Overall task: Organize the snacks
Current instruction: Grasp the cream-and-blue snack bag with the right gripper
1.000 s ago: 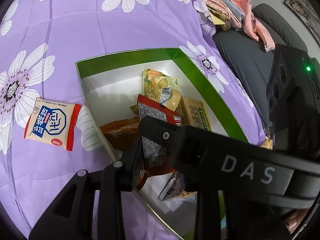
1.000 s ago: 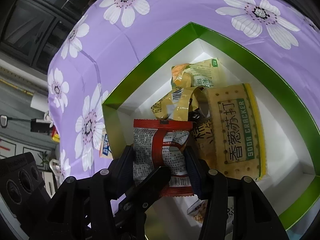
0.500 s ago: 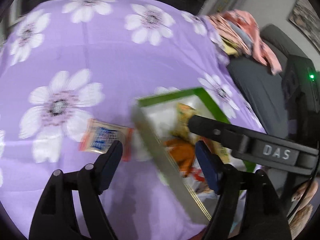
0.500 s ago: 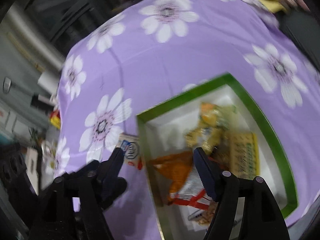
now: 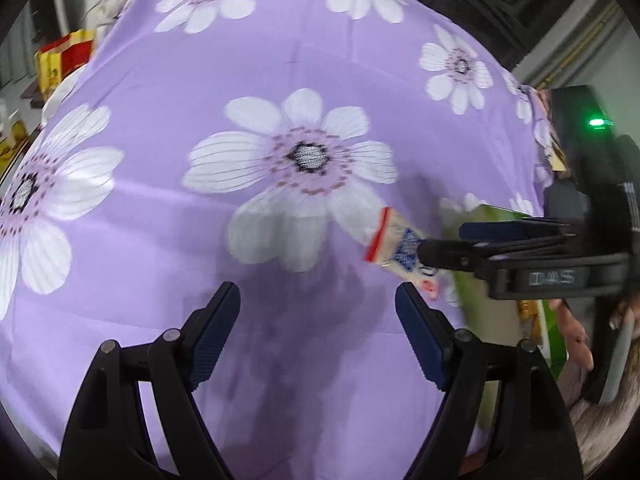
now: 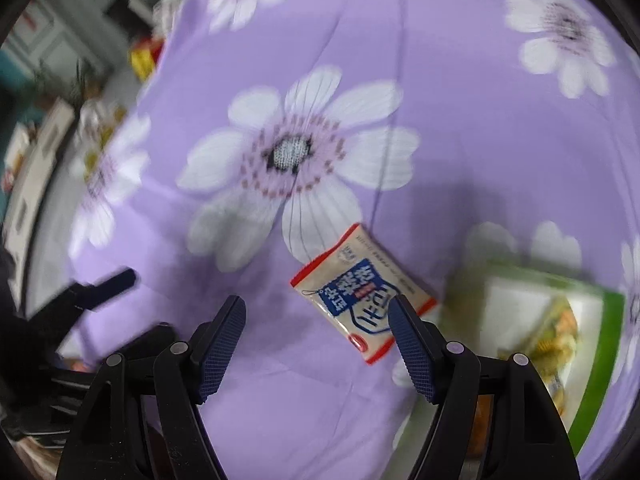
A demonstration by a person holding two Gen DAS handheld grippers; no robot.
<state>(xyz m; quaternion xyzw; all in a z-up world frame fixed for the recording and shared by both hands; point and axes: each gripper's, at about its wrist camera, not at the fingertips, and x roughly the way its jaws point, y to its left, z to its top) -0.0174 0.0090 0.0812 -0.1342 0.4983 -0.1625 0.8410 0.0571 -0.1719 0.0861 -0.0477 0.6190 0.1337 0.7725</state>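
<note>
right jaws: right gripper (image 6: 316,320) is spread wide with nothing between the pads, just purple cloth. They've just been opening, and so has the other pair.

left jaws: left gripper (image 5: 318,312) likewise gaping and empty, over bare tablecloth (image 5: 280,60).

where the snack is: the last loose snack packet (image 6: 364,294) lies flat on the cloth, right up against the right gripper's right-hand finger, whose tip overlaps the packet's lower edge in that view. It's off to that side, not between the pads. In the left wrist view the same packet sits beyond and to the right of the left jaws, half hidden behind the other gripper's finger.

how it'll handle (my guess): small sealed pouch, so very light, soft and crinkly, probably slick film. The contents could crush if you squeeze the middle hard. I'd nip it by a crimped red edge or across the short width, and expect it to skate on the cloth if a pad only nudges it.

how it looks: cream wrapper, red strips on both ends, big blue-and-white badge with lettering, little red logo near one corner.

further out: the green-rimmed box (image 6: 596,360) with a white inside sits just past the packet, farther to the right of the right jaws, with other snacks already in it. Blurry there, can't read them.
</note>
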